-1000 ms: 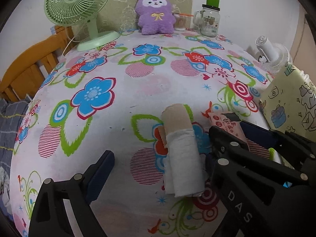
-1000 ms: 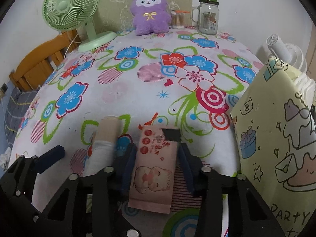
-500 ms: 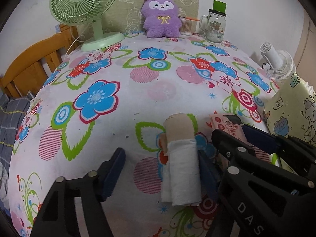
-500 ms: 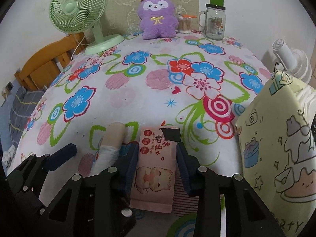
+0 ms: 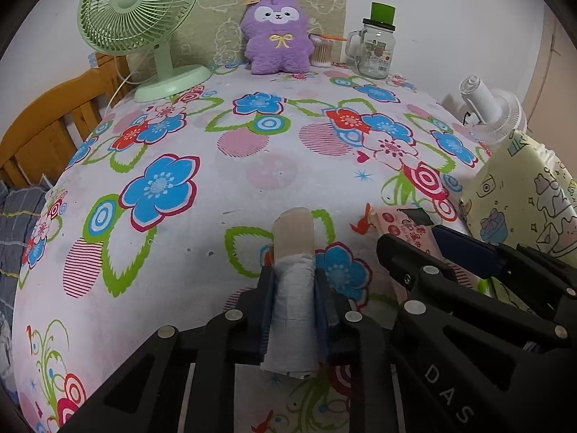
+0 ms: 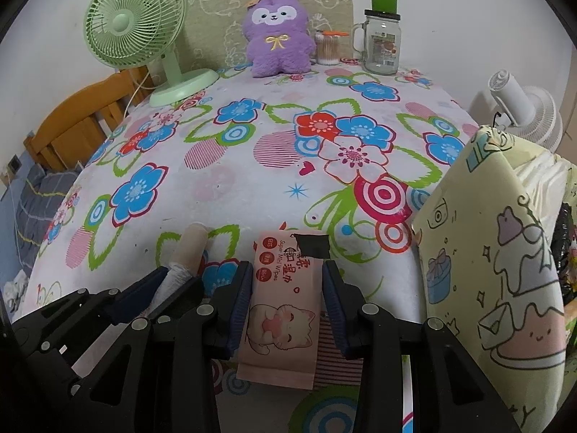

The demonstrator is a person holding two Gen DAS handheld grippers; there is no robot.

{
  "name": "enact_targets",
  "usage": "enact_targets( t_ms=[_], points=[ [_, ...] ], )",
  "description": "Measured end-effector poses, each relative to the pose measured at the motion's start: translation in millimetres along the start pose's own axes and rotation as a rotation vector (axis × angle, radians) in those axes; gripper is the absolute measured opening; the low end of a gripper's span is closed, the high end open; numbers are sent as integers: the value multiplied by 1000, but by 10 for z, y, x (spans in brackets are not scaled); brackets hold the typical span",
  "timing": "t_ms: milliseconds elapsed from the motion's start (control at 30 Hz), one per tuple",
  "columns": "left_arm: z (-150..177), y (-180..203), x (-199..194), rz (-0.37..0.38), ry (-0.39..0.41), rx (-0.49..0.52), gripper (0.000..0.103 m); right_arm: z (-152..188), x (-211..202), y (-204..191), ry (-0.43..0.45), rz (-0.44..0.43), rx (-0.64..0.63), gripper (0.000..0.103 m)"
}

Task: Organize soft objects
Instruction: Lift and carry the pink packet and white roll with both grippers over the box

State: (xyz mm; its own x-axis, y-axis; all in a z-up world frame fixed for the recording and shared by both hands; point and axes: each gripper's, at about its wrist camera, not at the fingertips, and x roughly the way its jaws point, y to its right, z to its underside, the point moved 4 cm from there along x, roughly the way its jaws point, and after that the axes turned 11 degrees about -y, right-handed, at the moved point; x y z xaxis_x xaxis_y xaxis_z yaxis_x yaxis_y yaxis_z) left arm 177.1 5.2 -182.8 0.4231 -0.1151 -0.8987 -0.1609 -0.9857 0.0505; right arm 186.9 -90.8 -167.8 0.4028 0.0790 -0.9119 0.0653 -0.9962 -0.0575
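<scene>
My left gripper (image 5: 293,281) is shut on a rolled grey-and-beige cloth (image 5: 293,288) lying on the flowered tablecloth. The roll also shows in the right wrist view (image 6: 187,252). My right gripper (image 6: 286,281) is shut on a pink pack of wet wipes (image 6: 285,303) with a cat picture; the pack shows in the left wrist view (image 5: 407,231). A purple plush toy (image 6: 277,36) sits at the table's far edge.
A yellow cartoon-print bag (image 6: 505,270) stands at the right. A green fan (image 5: 144,25), a glass mug jar (image 5: 375,50) and a cotton-swab tub (image 6: 327,48) stand at the back. A white fan (image 5: 490,112) is beyond the right edge, a wooden bed frame (image 5: 47,122) at left.
My left gripper's fingers have closed from wide open onto the rolled cloth. My right gripper has stayed shut on the wipes pack.
</scene>
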Motion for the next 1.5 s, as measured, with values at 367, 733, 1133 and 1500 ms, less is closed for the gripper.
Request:
enact_targets(
  t_ms=[367, 733, 1133, 1500],
  points=[
    [48, 45, -236, -2, 49, -5, 19, 59, -250, -3, 51, -4, -4, 43],
    [89, 88, -510, -6, 108, -6, 19, 109, -549, -34, 114, -15, -13, 43],
    [127, 191, -859, -31, 192, 11, 19, 163, -920, -22, 195, -15, -20, 43],
    [131, 360, -1116, -40, 255, 28, 19, 212, -1241, 80, 265, -9, -23, 43]
  ],
)
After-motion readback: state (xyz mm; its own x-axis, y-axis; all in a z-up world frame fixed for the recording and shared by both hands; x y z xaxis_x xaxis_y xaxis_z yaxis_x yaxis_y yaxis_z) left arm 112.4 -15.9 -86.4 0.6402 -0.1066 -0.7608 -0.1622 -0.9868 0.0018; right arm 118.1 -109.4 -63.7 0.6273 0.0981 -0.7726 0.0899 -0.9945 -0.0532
